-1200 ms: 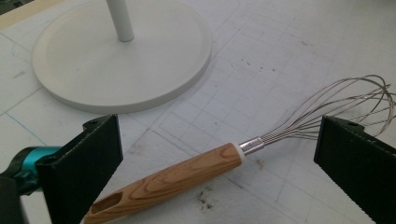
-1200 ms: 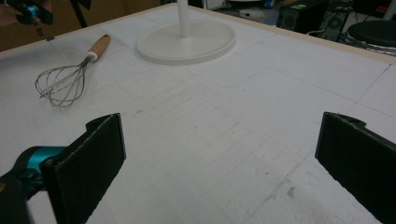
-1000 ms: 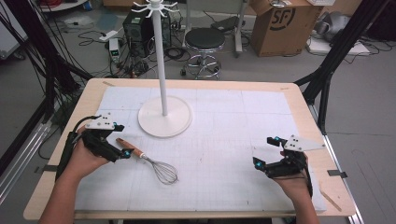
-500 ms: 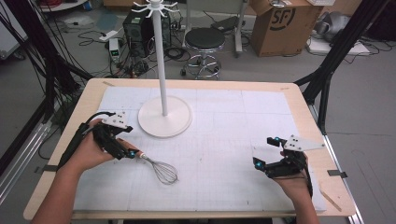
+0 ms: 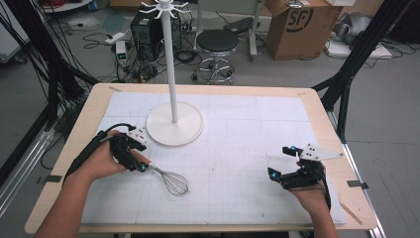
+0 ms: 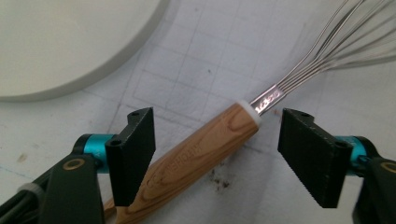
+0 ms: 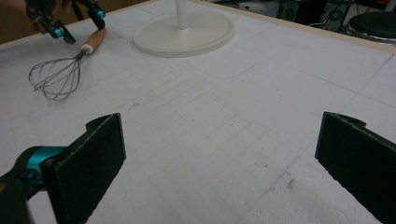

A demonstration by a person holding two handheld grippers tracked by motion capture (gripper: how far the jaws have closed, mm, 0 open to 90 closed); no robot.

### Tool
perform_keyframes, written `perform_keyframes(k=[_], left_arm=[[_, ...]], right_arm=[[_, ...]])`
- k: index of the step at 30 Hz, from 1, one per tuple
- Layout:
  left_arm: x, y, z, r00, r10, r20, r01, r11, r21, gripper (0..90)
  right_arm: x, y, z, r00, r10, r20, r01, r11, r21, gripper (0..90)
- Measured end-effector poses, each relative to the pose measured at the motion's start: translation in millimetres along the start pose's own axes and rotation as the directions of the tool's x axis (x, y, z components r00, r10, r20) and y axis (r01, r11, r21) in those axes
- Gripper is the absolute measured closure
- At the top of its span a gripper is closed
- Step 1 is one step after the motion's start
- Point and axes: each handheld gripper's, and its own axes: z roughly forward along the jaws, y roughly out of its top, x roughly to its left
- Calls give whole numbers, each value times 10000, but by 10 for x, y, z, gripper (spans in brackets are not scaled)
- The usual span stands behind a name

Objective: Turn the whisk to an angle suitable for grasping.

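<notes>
A wire whisk (image 5: pixel 173 182) with a wooden handle (image 6: pixel 201 149) lies on the white gridded mat at the front left. My left gripper (image 5: pixel 136 163) is down over the handle and straddles it just behind the white collar. Its jaws have just been closing with the handle between them. In the left gripper view (image 6: pixel 219 154) a gap still shows between the handle and the right pad (image 6: pixel 310 154), so the gripper counts as open. My right gripper (image 5: pixel 280 161) rests at the front right, open with nothing in it (image 7: pixel 219 172). The whisk (image 7: pixel 56 79) lies far off in its view.
A white hook stand with a round base (image 5: pixel 174 124) and a tall pole (image 5: pixel 168 59) rises just behind the whisk, close to the left hand. The wooden table edge (image 5: pixel 317 106) frames the mat. A stool and boxes stand on the floor beyond.
The left hand moved right and slightly down onto the whisk's handle, and its jaws narrowed around it. The whisk and the right gripper stayed put.
</notes>
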Motion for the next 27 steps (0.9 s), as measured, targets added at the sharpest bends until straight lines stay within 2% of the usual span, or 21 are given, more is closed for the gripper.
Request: perform_keyframes(k=[2, 6, 9, 11, 12, 13, 14, 15, 16, 19, 20, 22, 24, 26, 27], left_arm=[[-17, 40, 18, 9978, 628, -188, -611, 9949, 807, 321], [-32, 75, 40, 9957, 916, -128, -896, 9900, 1090, 347], [-31, 112, 73, 9924, 1226, -123, -1195, 9819, 1470, 356], [-32, 122, 100, 9928, 1196, -112, -1166, 9823, 1468, 360], [-24, 129, 118, 9923, 1241, -37, -1221, 9806, 1531, 360], [-13, 138, 167, 9911, 1325, 89, -1320, 9750, 1787, 369], [-13, 138, 167, 9911, 1325, 89, -1320, 9750, 1787, 375], [-10, 133, 201, 9916, 1285, 133, -1286, 9717, 1984, 373], [15, 130, 208, 9935, 1113, 252, -1141, 9713, 2085, 373], [24, 120, 199, 9945, 999, 322, -1044, 9724, 2085, 399], [16, 111, 198, 9955, 871, 377, -929, 9757, 1983, 433], [4, 108, 189, 9947, 894, 503, -977, 9751, 1992, 461], [-23, 110, 179, 9918, 1112, 625, -1216, 9719, 2017, 493], [-43, 115, 180, 9910, 1189, 616, -1288, 9722, 1957, 511], [-76, 121, 182, 9889, 1364, 598, -1454, 9711, 1895, 542]], right_arm=[[3, 1, -3, 10000, -3, -13, 3, 10000, 11, 3], [-3, -2, 2, 10000, -34, 23, 34, 10000, 34, 3], [0, -3, 5, 10000, -25, 2, 25, 10000, 64, 3], [0, -3, 4, 10000, -19, -2, 19, 10000, 66, 3], [0, -3, 6, 10000, -16, 9, 16, 10000, 57, 3], [1, -6, 8, 10000, 23, -6, -23, 10000, 69, 3], [1, -6, 8, 10000, 23, -6, -23, 10000, 69, 3], [-1, -8, 9, 10000, -23, 8, 23, 10000, 87, 3], [-2, -9, 9, 10000, -17, 6, 17, 10000, 81, 3], [-4, -11, 3, 10000, 25, 12, -25, 10000, 79, 3], [-10, -12, -7, 10000, 33, 32, -33, 10000, 37, 3], [-14, -13, -13, 10000, 45, 54, -45, 10000, 11, 3], [-13, -15, -18, 10000, 73, 29, -73, 10000, 7, 3], [-12, -15, -16, 10000, 68, 26, -68, 10000, -5, 3], [-8, -15, -16, 10000, 52, 49, -52, 10000, 22, 3]])
